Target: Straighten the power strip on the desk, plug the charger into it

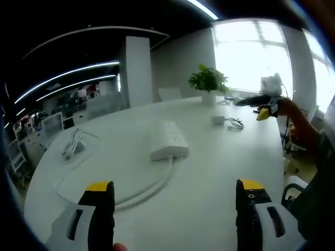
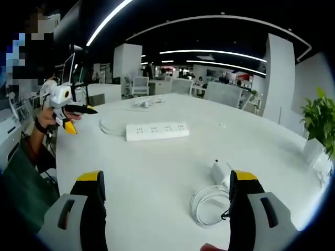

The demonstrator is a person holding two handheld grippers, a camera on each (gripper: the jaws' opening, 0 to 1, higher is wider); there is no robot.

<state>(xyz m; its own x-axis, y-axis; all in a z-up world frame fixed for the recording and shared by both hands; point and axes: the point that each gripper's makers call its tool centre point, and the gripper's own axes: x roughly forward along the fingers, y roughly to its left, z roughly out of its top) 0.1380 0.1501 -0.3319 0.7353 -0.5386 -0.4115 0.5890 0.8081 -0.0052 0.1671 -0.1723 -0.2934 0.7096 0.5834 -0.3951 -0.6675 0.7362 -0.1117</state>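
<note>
The power strip (image 2: pixel 157 131) lies flat on the white tabletop (image 2: pixel 157 178), a little above the middle of the right gripper view, with its row of sockets facing up. In the left gripper view the power strip (image 1: pixel 168 141) sits near the centre, and its white cable (image 1: pixel 141 191) curves down and to the left. The charger (image 2: pixel 220 171) rests at the lower right of the right gripper view, just beside the right claw (image 2: pixel 166 209), with its thin cord (image 2: pixel 207 206) coiled next to it. In the left gripper view the charger (image 1: pixel 218 120) is at the upper right, well apart from the strip.

The left claw (image 1: pixel 175 209) is released, with wide jaws and nothing between them. The right claw is also released and empty.

I judge the task is at its beginning: nothing is gripped, the charger is not yet plugged in. Whether the strip already counts as straight, I cannot tell.

No brand, label or writing can be read; the details are too small.
</note>
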